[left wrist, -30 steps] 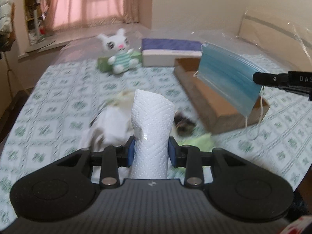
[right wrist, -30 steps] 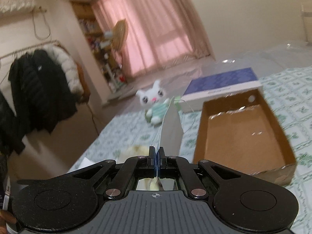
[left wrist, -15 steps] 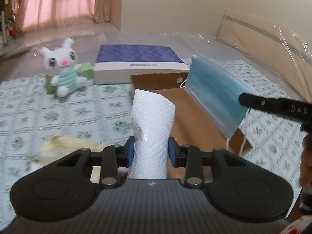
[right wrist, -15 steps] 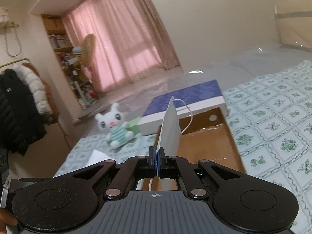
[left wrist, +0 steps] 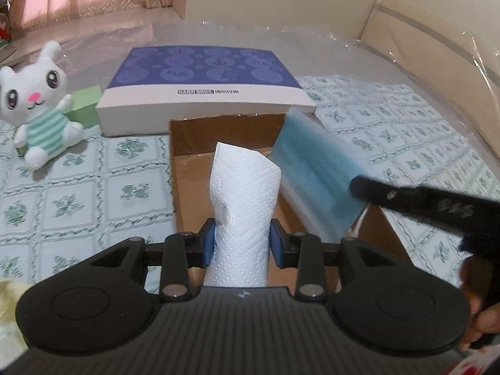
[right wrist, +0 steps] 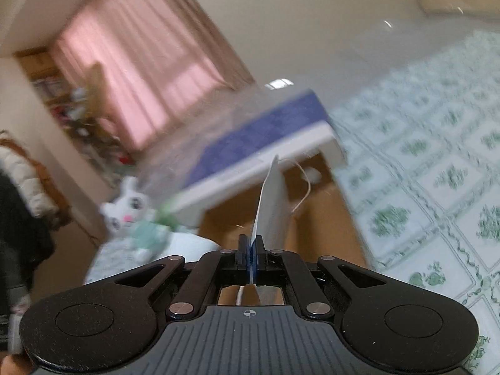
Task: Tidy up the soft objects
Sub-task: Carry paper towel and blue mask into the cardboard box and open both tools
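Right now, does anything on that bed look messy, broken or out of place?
Nothing looks damaged or spilled. The left tongs grip a paper towel and the right tongs pinch a blue face mask, both over the open cardboard box. The plush bunny sits upright beside a purple-topped box.

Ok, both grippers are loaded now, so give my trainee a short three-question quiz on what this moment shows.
1. True or false: the left gripper is shut on a roll of white paper towel.
2. What does the right gripper pinch? A) the plush bunny B) a blue face mask C) a green block
3. Fill in: both held items are above the open brown ____.

Key:
1. True; the blue pads press the roll's sides.
2. B; the face mask hangs from the shut jaws, while the plush bunny sits on the patterned bedsheet.
3. Cardboard box, in front of the purple-topped box.
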`<state>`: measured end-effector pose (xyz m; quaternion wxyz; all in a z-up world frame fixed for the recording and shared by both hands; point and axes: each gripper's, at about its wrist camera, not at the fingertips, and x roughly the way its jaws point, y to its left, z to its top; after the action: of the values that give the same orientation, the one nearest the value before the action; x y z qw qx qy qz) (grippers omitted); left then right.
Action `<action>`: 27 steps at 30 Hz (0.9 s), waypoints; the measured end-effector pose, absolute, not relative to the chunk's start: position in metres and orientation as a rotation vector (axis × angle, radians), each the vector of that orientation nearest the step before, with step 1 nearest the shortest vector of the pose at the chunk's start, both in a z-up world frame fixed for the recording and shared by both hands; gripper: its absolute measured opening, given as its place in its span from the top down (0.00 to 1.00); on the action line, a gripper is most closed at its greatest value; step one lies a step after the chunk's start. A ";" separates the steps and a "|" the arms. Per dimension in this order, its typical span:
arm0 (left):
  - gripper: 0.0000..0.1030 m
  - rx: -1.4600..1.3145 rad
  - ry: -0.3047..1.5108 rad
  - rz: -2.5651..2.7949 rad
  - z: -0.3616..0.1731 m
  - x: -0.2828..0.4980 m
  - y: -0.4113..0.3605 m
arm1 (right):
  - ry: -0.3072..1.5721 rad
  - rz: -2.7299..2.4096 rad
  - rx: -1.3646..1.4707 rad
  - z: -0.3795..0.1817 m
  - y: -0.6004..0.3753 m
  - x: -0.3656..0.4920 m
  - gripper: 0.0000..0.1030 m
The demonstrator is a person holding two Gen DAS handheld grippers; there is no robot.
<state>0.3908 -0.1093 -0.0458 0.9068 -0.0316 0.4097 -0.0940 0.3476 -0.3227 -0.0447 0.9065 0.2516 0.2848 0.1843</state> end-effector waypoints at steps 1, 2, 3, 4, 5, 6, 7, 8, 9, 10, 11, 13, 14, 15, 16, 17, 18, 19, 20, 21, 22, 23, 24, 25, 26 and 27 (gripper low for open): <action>0.68 -0.063 0.854 -0.191 -0.050 0.396 -0.111 | 0.615 0.350 0.512 -0.053 -0.323 0.356 0.97; 0.68 -0.060 0.864 -0.190 -0.053 0.400 -0.113 | 0.649 0.326 0.492 -0.059 -0.322 0.365 0.96; 0.68 -0.058 0.874 -0.190 -0.057 0.404 -0.114 | 0.693 0.305 0.464 -0.065 -0.320 0.373 0.90; 0.68 -0.056 0.880 -0.190 -0.060 0.407 -0.114 | 0.731 0.278 0.443 -0.069 -0.319 0.378 0.75; 0.67 -0.051 0.882 -0.189 -0.062 0.408 -0.115 | 0.746 0.263 0.427 -0.072 -0.318 0.379 0.66; 0.66 -0.045 0.884 -0.187 -0.064 0.410 -0.116 | 0.740 0.266 0.410 -0.073 -0.317 0.378 0.48; 0.64 -0.043 0.884 -0.185 -0.066 0.412 -0.116 | 0.730 0.268 0.391 -0.073 -0.316 0.376 0.41; 0.61 -0.044 0.885 -0.186 -0.067 0.413 -0.116 | 0.720 0.259 0.372 -0.072 -0.315 0.373 0.41; 0.61 -0.051 0.888 -0.187 -0.069 0.415 -0.116 | 0.709 0.255 0.355 -0.071 -0.314 0.371 0.41; 0.60 -0.054 0.890 -0.186 -0.070 0.417 -0.116 | 0.703 0.258 0.337 -0.071 -0.312 0.368 0.41; 0.56 -0.052 0.888 -0.186 -0.070 0.418 -0.116 | 0.704 0.261 0.324 -0.071 -0.312 0.367 0.41; 0.52 -0.045 0.877 -0.186 -0.070 0.417 -0.117 | 0.707 0.256 0.304 -0.070 -0.309 0.363 0.41; 0.51 -0.042 0.874 -0.187 -0.070 0.417 -0.117 | 0.705 0.253 0.296 -0.070 -0.310 0.359 0.41; 0.50 -0.040 0.875 -0.187 -0.070 0.417 -0.117 | 0.707 0.253 0.291 -0.070 -0.309 0.362 0.41; 0.49 -0.040 0.876 -0.187 -0.069 0.416 -0.117 | 0.707 0.255 0.288 -0.069 -0.309 0.362 0.41; 0.48 -0.039 0.876 -0.189 -0.069 0.416 -0.117 | 0.707 0.255 0.286 -0.069 -0.309 0.363 0.41; 0.47 -0.038 0.873 -0.191 -0.069 0.415 -0.117 | 0.708 0.253 0.283 -0.069 -0.309 0.363 0.41; 0.45 -0.034 0.870 -0.191 -0.068 0.414 -0.117 | 0.709 0.251 0.276 -0.068 -0.309 0.362 0.41; 0.43 -0.031 0.868 -0.193 -0.067 0.413 -0.117 | 0.708 0.252 0.266 -0.067 -0.309 0.360 0.41; 0.41 -0.028 0.867 -0.196 -0.066 0.411 -0.117 | 0.707 0.253 0.257 -0.066 -0.308 0.359 0.41; 0.40 -0.024 0.864 -0.197 -0.065 0.410 -0.117 | 0.705 0.252 0.249 -0.065 -0.308 0.357 0.41; 0.40 -0.019 0.861 -0.198 -0.064 0.408 -0.117 | 0.703 0.250 0.243 -0.063 -0.308 0.354 0.41; 0.40 -0.015 0.860 -0.198 -0.063 0.406 -0.117 | 0.702 0.251 0.240 -0.062 -0.309 0.351 0.40; 0.40 -0.013 0.859 -0.199 -0.062 0.403 -0.117 | 0.699 0.252 0.241 -0.061 -0.309 0.348 0.40; 0.40 -0.014 0.859 -0.203 -0.060 0.401 -0.115 | 0.700 0.252 0.242 -0.060 -0.310 0.345 0.40; 0.40 -0.016 0.858 -0.207 -0.059 0.397 -0.114 | 0.702 0.248 0.241 -0.059 -0.311 0.342 0.40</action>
<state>0.3971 -0.1144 -0.0586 0.9041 -0.0077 0.4154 -0.0999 0.3424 -0.3107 -0.0586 0.9244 0.1174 0.3421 0.1208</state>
